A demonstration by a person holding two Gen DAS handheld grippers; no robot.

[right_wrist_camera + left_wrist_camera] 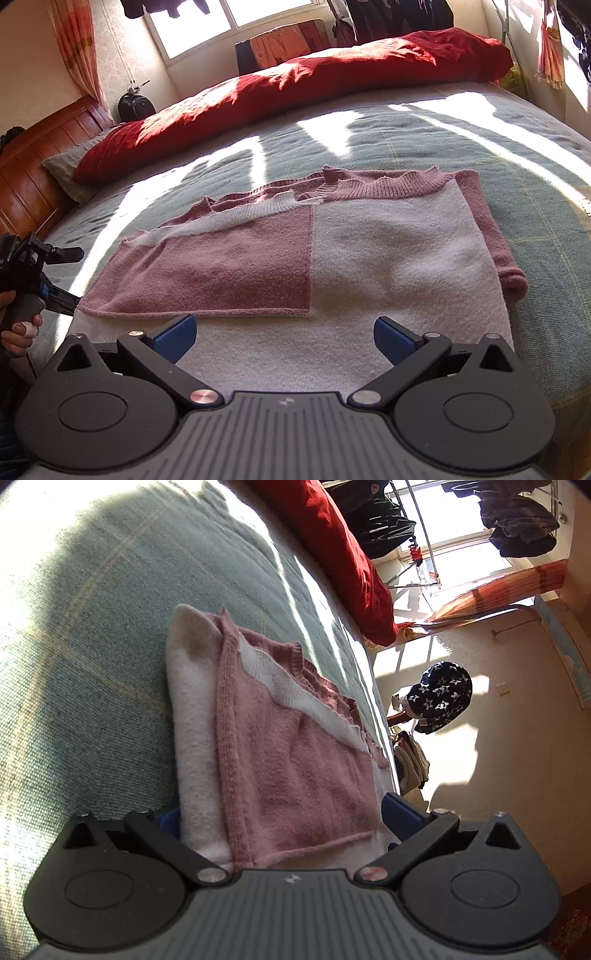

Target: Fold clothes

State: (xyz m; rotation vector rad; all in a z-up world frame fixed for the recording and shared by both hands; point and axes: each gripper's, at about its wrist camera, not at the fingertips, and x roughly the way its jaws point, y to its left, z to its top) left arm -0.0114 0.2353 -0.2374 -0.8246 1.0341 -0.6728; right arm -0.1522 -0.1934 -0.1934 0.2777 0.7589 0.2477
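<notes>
A pink and white knit sweater (pixel 388 251) lies flat on the bed, its pink collar toward the far side. One sleeve side is folded over it as a pink panel (pixel 229 269). My right gripper (pixel 284 336) is open just above the sweater's white near hem, with nothing between its blue pads. In the left wrist view the sweater (pixel 295 768) fills the gap of my left gripper (pixel 284 814). That gripper is open, one blue pad on each side of the sweater's edge. The left gripper (pixel 61 275), held by a hand (pixel 18 332), also shows at the sweater's left edge.
The bed has a grey-green checked cover (pixel 480 140). A red duvet (pixel 295 77) lies along its far side, by a grey pillow (pixel 62 166) and a wooden headboard (pixel 33 162). Clothes hang at the window (pixel 517 520). A dark star-patterned cloth (pixel 439 694) sits beyond the bed edge.
</notes>
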